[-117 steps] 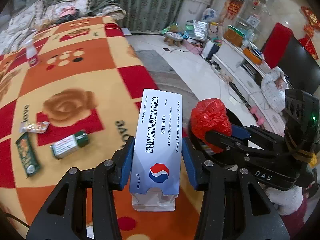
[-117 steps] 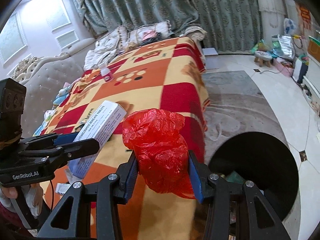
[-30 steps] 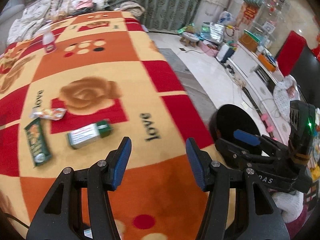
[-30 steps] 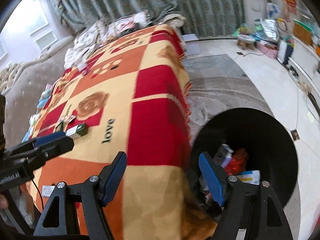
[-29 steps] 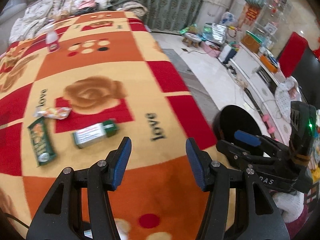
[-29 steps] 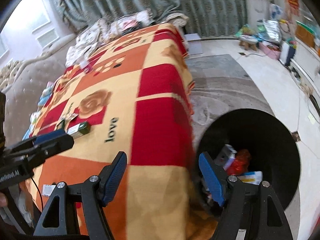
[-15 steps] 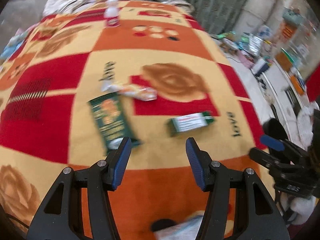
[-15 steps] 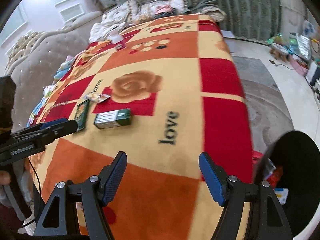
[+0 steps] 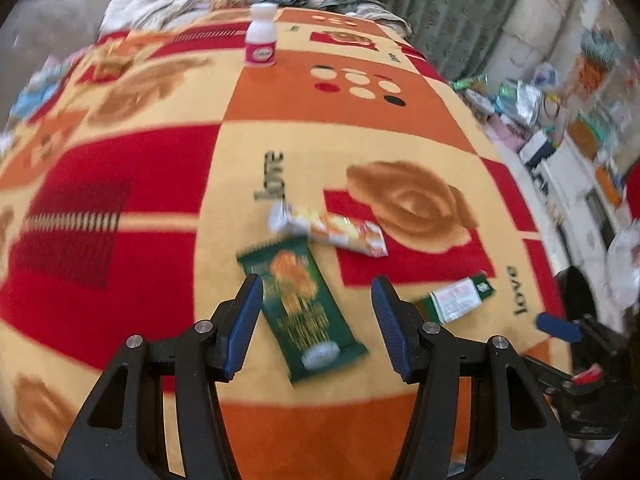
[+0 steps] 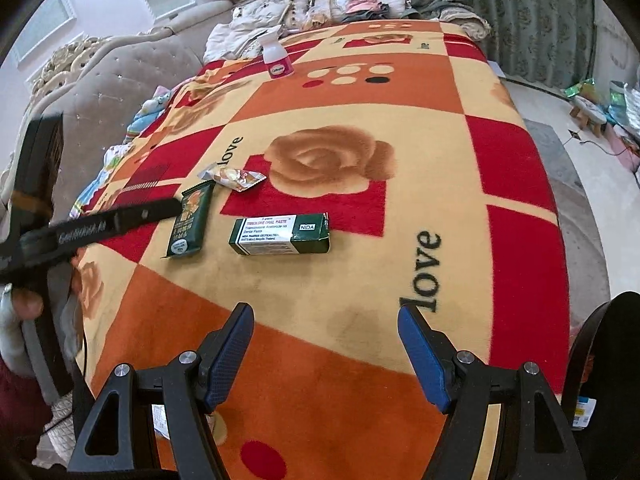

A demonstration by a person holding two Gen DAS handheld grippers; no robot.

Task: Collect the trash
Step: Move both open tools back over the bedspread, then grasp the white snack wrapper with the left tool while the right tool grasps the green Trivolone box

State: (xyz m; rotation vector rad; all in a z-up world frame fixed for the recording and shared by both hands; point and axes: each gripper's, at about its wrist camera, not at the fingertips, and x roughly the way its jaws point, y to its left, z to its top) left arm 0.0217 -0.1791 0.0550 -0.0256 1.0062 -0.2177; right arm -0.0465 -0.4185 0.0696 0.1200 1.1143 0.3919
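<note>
A green snack packet lies on the blanket between the fingers of my open, empty left gripper; it also shows in the right wrist view. An orange-white wrapper lies just beyond it. A green and white paste box lies to the right. My right gripper is open and empty, held over the blanket short of the box. The left gripper shows at the packet in the right wrist view.
A red, orange and yellow blanket covers the bed. A small white bottle with a pink label stands at the far end. The black bin is at the right edge. Pillows and curtains lie beyond.
Both grippers let go of the tablet box and red bag at the bin, then swung left over the bed. My left gripper has moved up to the green packet.
</note>
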